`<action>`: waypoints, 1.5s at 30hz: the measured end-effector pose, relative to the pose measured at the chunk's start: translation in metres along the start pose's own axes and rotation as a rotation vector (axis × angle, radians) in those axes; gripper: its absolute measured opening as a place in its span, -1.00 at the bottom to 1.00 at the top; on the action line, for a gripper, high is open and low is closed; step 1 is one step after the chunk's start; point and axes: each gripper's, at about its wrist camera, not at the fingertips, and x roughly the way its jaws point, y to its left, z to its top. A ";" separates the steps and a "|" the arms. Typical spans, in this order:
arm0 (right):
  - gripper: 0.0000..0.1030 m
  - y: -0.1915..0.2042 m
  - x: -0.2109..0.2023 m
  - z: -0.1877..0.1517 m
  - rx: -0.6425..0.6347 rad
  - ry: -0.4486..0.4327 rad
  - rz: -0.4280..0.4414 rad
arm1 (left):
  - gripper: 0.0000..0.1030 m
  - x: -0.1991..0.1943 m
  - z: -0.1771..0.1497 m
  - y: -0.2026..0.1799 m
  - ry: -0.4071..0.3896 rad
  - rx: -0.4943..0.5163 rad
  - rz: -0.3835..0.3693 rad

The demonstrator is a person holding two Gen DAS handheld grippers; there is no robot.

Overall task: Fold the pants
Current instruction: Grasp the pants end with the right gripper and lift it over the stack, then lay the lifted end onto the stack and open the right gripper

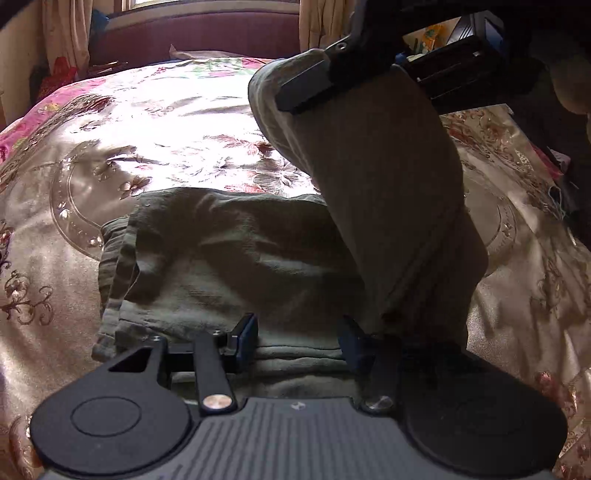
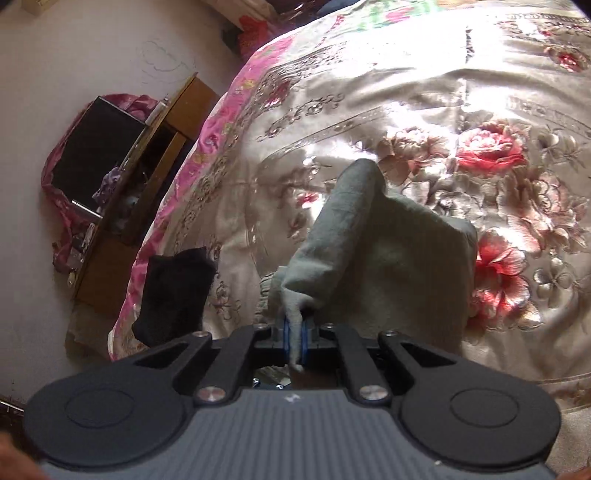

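Grey-green pants lie partly folded on the floral bedspread. My left gripper is open, its fingers low over the near edge of the folded part. My right gripper is shut on a pinch of the pants' fabric and holds that end lifted above the bed. In the left wrist view the lifted leg hangs from the right gripper at the top and runs down to the folded part.
A black garment lies at the bed's left edge. A wooden cabinet with a dark screen stands by the wall beyond it. A purple headboard and curtains are at the far end.
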 end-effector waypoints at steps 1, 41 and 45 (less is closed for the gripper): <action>-0.87 0.006 0.013 -0.002 -0.006 0.019 0.010 | 0.19 -0.005 -0.003 0.004 -0.002 -0.012 0.003; -0.52 0.048 0.096 -0.012 -0.288 0.003 -0.246 | 0.28 -0.078 -0.039 0.079 -0.018 -0.102 0.210; -0.49 0.049 0.093 0.006 -0.429 -0.010 -0.244 | 0.28 -0.077 -0.039 0.082 -0.025 -0.110 0.177</action>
